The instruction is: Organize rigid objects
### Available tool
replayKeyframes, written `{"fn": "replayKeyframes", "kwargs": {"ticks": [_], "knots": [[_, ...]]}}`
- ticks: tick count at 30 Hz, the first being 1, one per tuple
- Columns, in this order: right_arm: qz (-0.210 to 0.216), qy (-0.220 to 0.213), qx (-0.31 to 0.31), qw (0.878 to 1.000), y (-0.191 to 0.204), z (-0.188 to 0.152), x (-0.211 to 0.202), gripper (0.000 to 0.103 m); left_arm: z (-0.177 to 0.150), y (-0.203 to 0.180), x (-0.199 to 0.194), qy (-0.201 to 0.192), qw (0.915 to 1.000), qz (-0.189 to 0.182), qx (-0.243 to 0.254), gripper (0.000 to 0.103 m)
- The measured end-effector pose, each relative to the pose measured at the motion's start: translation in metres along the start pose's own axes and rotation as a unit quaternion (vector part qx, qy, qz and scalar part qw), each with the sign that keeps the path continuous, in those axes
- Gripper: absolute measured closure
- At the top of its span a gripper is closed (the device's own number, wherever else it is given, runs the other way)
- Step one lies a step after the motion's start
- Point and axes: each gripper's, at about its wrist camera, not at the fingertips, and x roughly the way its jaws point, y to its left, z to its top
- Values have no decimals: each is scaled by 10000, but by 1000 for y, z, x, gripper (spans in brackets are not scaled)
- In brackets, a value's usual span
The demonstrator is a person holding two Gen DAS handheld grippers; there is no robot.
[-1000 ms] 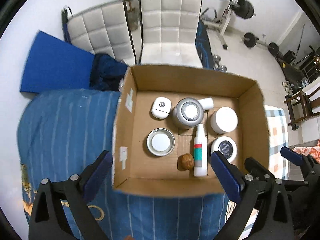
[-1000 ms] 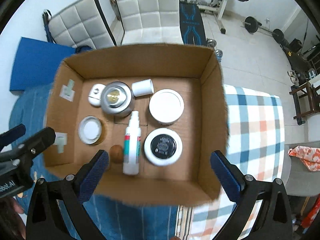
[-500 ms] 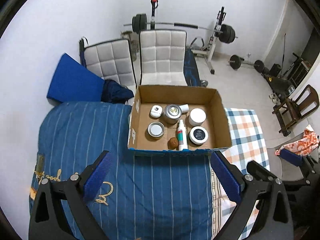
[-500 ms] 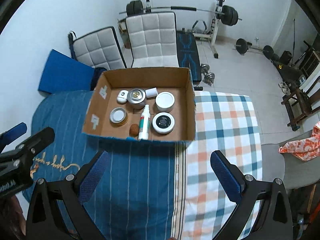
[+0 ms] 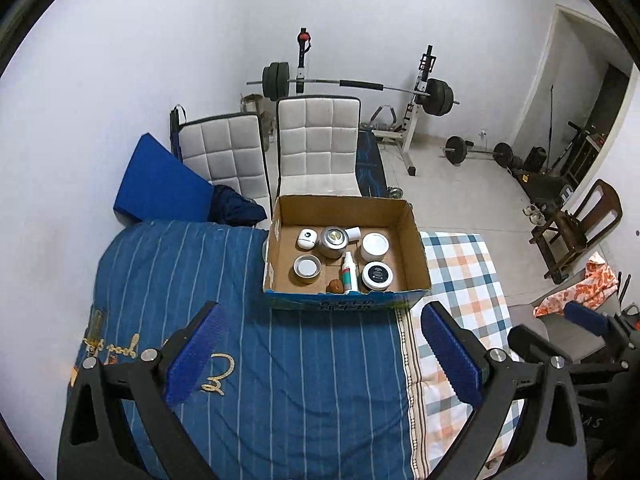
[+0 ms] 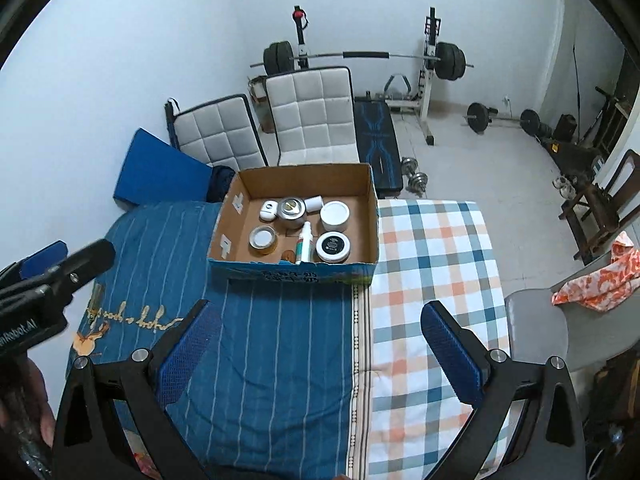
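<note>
Both claws hang high over the bed, well back from the cardboard box (image 5: pixel 347 216). The left claw (image 5: pixel 320 354) has its jaws spread wide and empty, the box straight ahead of it. The right claw (image 6: pixel 318 350) is likewise wide apart and empty, the box ahead and slightly left. Inside the box sit jars, a tin (image 5: pixel 333 237), a spray bottle (image 5: pixel 349 272) and a walnut (image 5: pixel 334 287).

One cardboard box (image 5: pixel 416 248), one spray bottle (image 5: pixel 349 273), two white jars (image 5: pixel 375 243), two silver tins (image 5: pixel 333 237), one brown nut-like lump (image 5: pixel 334 286), two grippers, two quilted white chairs (image 5: pixel 316 148), two bed covers.
</note>
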Motion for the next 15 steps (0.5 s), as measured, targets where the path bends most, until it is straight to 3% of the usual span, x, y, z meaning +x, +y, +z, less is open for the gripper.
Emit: {"fn": "replayKeyframes", "kwargs": {"ticks": [7,15], "knots": [[-240,-413,-43,9988,5,3,-29,0,-2,-2,-18,-216,9997,75,62,2],[-319,-544,17,9980,4,6,-37,0,-4,2,-18,-216,9997,108,-49,2]]}}
